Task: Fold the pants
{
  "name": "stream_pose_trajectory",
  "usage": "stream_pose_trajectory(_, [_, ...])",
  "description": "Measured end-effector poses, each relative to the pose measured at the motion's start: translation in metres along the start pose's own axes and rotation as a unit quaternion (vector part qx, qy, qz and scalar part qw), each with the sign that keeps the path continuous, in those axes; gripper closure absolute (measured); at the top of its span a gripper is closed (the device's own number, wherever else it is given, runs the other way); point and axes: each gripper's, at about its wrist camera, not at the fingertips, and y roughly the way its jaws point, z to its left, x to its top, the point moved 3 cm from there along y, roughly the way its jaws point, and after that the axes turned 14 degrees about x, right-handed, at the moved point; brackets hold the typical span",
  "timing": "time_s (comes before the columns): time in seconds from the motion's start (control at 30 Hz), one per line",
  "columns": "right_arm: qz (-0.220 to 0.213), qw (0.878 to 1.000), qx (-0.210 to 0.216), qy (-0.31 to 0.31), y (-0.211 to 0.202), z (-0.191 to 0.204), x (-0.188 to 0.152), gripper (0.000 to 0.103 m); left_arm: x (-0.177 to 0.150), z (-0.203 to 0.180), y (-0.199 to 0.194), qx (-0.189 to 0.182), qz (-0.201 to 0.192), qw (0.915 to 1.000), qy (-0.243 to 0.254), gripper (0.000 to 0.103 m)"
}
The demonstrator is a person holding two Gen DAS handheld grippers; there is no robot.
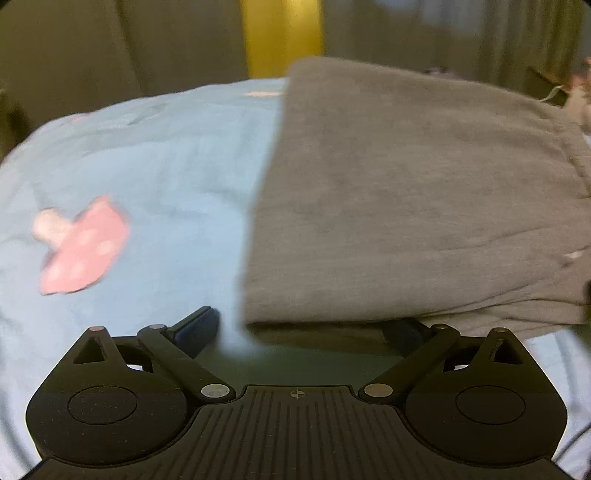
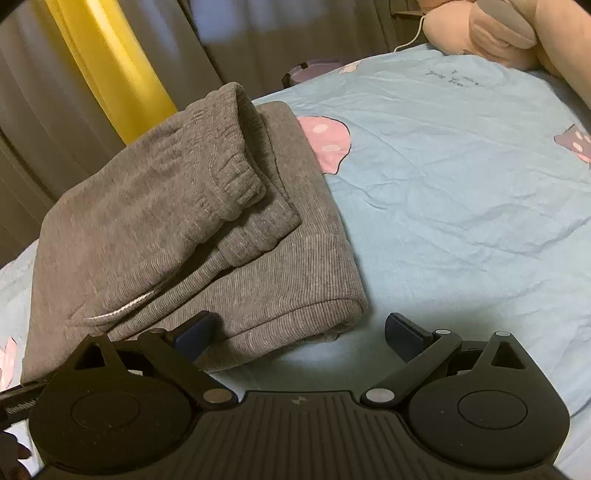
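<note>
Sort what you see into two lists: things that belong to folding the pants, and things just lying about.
Belongs to the job:
grey pants, folded
left gripper
right gripper
blue bedsheet underneath

Lying about:
pink plush toy
white cable
yellow curtain

We are seeing grey pants [image 2: 177, 221] ahead of the right gripper [image 2: 299, 334], their knit finely ribbed, with a pale pinkish-white drawstring [image 2: 122, 310] showing near its left finger. The gripper itself is showing black with dark blue pads [image 2: 192, 332]. To its right we are looking at a light blue bed sheet [image 2: 461, 177] printed with pink, white-dotted mushrooms [image 2: 327, 142]. Beyond the pants we are seeing a yellow curtain strip [image 2: 107, 62] between grey-brown curtains [image 2: 33, 99], and a pink plush toy [image 2: 491, 33] far right.
</note>
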Motion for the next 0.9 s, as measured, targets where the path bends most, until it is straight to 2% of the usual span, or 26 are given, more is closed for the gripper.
stream_pose_trajectory(0.07, [0.003,1.0,-0.004,-0.003,0.002,0.001,0.0,0.004,-0.004,0.012,0.001,-0.01,0.007,0.9999,0.003,0.0])
stream_pose_trajectory(0.17, [0.005,1.0,-0.016,-0.013,0.003,0.004,-0.002,0.004,-0.013,0.025,-0.005,0.037,0.01,0.9989,0.028,0.001])
stream_pose_trajectory(0.2, [0.005,1.0,-0.022,-0.018,0.004,0.006,-0.002,0.004,-0.017,0.029,-0.007,0.041,0.007,0.9985,0.034,0.001])
stream_pose_trajectory(0.27, [0.0,0.999,-0.033,-0.032,0.002,0.01,-0.004,0.004,-0.026,0.04,-0.014,0.028,0.009,0.9994,0.018,0.001])
stream_pose_trajectory(0.37, [-0.012,0.997,-0.053,-0.055,-0.006,0.019,-0.007,0.004,-0.033,0.054,-0.024,0.011,0.031,0.9991,-0.028,0.001])
stream_pose_trajectory(0.47, [-0.015,0.994,-0.08,-0.076,-0.016,0.03,-0.014,0.004,-0.038,0.059,-0.036,0.004,0.035,0.9985,-0.043,0.001])
stream_pose_trajectory(0.67, [0.008,0.997,-0.011,-0.071,-0.047,0.049,-0.04,0.004,-0.056,0.056,-0.075,0.024,0.002,0.9996,-0.017,0.001])
stream_pose_trajectory(0.8, [0.023,0.997,0.027,-0.069,-0.073,0.065,-0.057,0.004,-0.066,0.057,-0.104,-0.001,-0.027,0.9994,-0.023,0.001])
stream_pose_trajectory(0.9, [0.012,0.994,0.037,-0.101,-0.097,0.082,-0.062,0.004,-0.068,0.059,-0.127,-0.007,-0.057,0.998,-0.026,0.001])
